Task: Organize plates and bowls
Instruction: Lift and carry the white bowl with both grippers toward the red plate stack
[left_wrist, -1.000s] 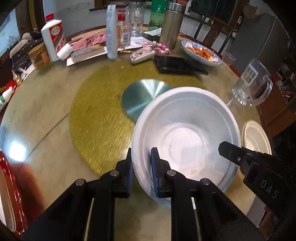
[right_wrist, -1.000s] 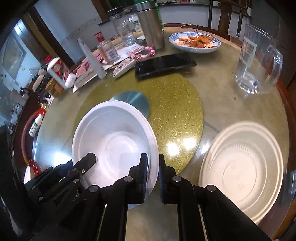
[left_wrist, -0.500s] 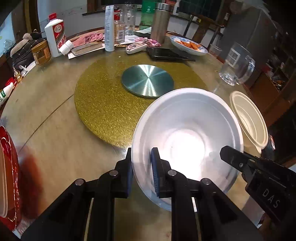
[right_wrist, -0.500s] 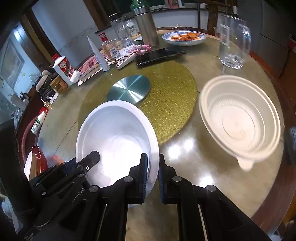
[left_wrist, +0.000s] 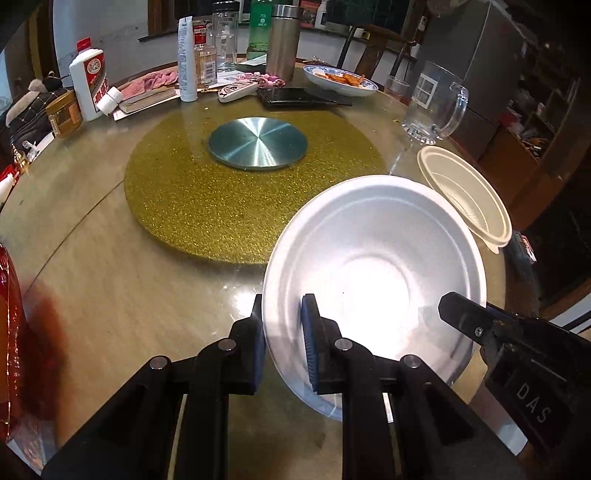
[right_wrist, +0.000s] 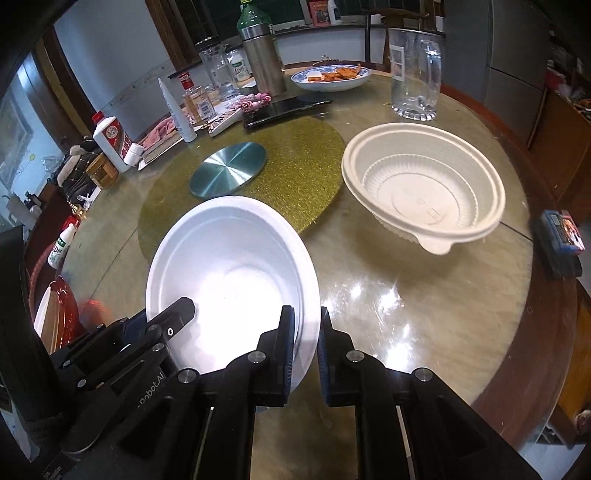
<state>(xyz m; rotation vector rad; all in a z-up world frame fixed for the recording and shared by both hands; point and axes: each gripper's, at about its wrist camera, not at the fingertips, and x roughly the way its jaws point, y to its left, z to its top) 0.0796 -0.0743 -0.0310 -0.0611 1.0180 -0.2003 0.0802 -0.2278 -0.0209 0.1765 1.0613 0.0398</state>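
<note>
A white bowl (left_wrist: 373, 273) is held above the table by both grippers. My left gripper (left_wrist: 283, 339) is shut on its near left rim. My right gripper (right_wrist: 306, 343) is shut on its near right rim; the bowl (right_wrist: 229, 266) shows there too. A cream plastic bowl (right_wrist: 421, 184) stands on the table to the right, also seen in the left wrist view (left_wrist: 469, 192) behind the white bowl. The right gripper's body (left_wrist: 517, 354) shows at the lower right of the left wrist view.
A gold round mat (left_wrist: 236, 184) with a metal disc (left_wrist: 258, 142) lies mid-table. A glass mug (right_wrist: 415, 74), a dish of food (right_wrist: 330, 78), a steel flask (right_wrist: 264, 59), bottles (left_wrist: 90, 85) and a phone stand at the back. Red plates (right_wrist: 55, 317) lie left. A dark box (right_wrist: 561, 242) sits right.
Both grippers have lifted the white bowl up and drawn it back from the gold mat. The table and the cream bowl look farther away and lower in view.
</note>
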